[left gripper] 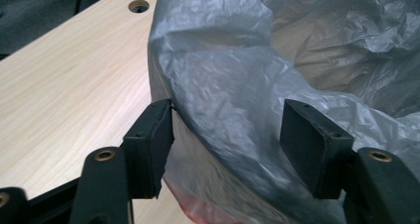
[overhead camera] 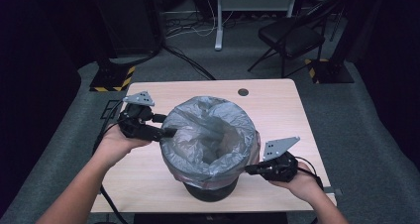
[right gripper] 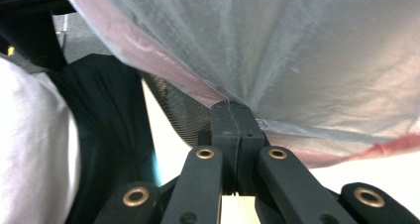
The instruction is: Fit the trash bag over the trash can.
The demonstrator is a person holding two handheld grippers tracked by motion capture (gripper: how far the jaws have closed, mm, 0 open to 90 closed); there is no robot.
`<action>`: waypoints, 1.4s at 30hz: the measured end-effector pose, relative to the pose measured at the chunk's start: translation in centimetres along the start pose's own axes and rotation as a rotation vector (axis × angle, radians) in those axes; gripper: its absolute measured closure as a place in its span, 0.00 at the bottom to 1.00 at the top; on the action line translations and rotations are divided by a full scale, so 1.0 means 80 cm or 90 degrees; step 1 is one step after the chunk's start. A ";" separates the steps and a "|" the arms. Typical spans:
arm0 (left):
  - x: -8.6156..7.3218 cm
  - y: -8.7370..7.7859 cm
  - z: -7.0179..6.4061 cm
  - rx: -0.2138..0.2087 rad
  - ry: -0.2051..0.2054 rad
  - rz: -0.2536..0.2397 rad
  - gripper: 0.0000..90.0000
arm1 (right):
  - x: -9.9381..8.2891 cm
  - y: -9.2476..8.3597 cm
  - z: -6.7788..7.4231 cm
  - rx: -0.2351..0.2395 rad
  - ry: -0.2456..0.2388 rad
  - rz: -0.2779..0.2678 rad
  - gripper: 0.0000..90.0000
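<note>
A grey plastic bag lines a dark bin in the middle of the wooden table; its mouth is turned over the rim. My left gripper is at the bag's left rim. In the left gripper view, a bulging fold of the bag lies between the wide-apart jaws of the left gripper. My right gripper is low at the bag's front right. The right gripper is shut on the bag's pinkish hem, in front of the bin's mesh wall.
A round cable hole sits near the table's far edge. A folding chair and a desk leg stand on the grey carpet beyond. Two stand bases with yellow-black tape flank the table's far corners.
</note>
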State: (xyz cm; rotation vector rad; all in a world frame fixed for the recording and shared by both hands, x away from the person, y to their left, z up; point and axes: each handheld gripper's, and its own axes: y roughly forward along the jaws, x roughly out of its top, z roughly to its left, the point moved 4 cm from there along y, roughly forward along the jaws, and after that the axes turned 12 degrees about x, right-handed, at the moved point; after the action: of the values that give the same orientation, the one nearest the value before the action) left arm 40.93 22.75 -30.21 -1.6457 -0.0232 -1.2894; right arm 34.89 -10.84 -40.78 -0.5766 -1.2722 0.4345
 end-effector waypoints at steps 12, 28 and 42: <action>0.027 -0.009 -0.019 -0.009 0.036 -0.025 0.40 | -0.024 -0.020 -0.035 -0.043 0.067 -0.035 1.00; 0.101 0.028 -0.074 -0.052 0.088 -0.055 0.36 | 0.023 -0.055 -0.003 -0.067 0.025 -0.143 0.51; 0.121 0.107 -0.054 -0.035 0.044 0.049 0.36 | 0.038 -0.035 -0.018 -0.024 0.028 -0.141 0.48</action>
State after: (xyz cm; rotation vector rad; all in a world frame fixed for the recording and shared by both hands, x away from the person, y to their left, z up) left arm 46.70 10.41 -29.14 -1.6317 0.1167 -1.2974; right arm 37.01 -11.44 -37.00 -0.4684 -1.2884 0.2131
